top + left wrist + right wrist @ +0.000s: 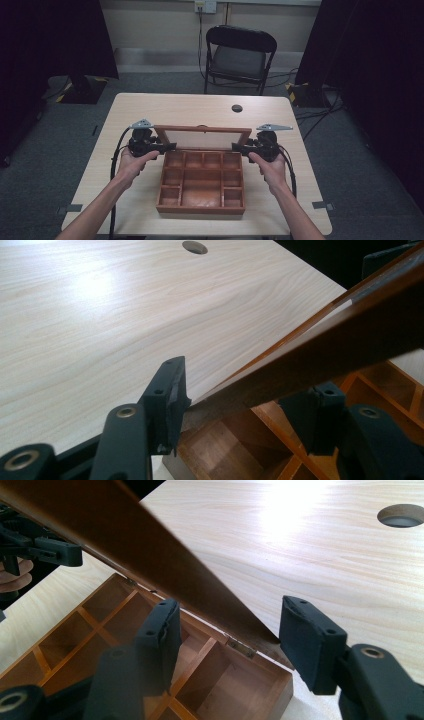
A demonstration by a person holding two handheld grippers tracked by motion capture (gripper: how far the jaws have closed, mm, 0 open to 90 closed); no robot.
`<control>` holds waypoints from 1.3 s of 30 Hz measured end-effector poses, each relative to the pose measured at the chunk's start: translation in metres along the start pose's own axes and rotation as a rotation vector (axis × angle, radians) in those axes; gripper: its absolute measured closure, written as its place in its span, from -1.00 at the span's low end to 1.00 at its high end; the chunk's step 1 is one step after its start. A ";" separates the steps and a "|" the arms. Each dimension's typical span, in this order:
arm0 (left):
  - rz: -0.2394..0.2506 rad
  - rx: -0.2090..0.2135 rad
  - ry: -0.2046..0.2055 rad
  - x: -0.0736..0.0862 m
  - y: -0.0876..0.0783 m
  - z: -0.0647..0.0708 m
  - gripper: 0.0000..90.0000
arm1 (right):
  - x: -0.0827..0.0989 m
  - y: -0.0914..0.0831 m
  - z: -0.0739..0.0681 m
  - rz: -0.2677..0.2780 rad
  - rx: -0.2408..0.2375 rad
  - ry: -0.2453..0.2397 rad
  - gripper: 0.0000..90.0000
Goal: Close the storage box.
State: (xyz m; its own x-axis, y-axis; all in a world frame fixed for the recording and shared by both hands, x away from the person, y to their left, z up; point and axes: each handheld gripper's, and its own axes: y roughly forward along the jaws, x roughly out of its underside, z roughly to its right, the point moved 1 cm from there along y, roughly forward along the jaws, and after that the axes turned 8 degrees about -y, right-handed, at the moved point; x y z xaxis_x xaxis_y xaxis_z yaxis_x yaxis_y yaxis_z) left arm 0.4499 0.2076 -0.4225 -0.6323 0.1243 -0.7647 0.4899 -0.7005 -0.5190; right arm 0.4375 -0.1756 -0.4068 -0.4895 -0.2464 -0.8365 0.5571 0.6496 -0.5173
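both grippers (169,147) (239,146) astride raised lid (202,138)

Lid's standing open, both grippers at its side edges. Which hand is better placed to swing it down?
Probably left: the left gripper brackets the lid edge closely, while the right gripper stands wider, off the wood.

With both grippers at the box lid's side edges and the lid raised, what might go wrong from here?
1. The lid stands roughly upright; the right gripper straddles its edge without pressing, so it may drop.
2. The left gripper touches it with one pad only, so it may slip.
3. A falling lid might jolt the compartment box on the table.
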 end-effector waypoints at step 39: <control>0.011 0.031 0.002 0.023 -0.027 0.012 -0.49 | 0.026 -0.009 -0.010 -0.091 0.014 0.025 -0.41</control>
State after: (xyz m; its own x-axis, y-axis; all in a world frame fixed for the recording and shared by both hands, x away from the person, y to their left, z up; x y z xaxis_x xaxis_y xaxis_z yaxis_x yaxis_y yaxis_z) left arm 0.4147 0.2210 -0.4213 -0.6257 0.1174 -0.7712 0.4780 -0.7235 -0.4980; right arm 0.4128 -0.1809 -0.4224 -0.5547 -0.2855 -0.7815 0.5191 0.6152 -0.5933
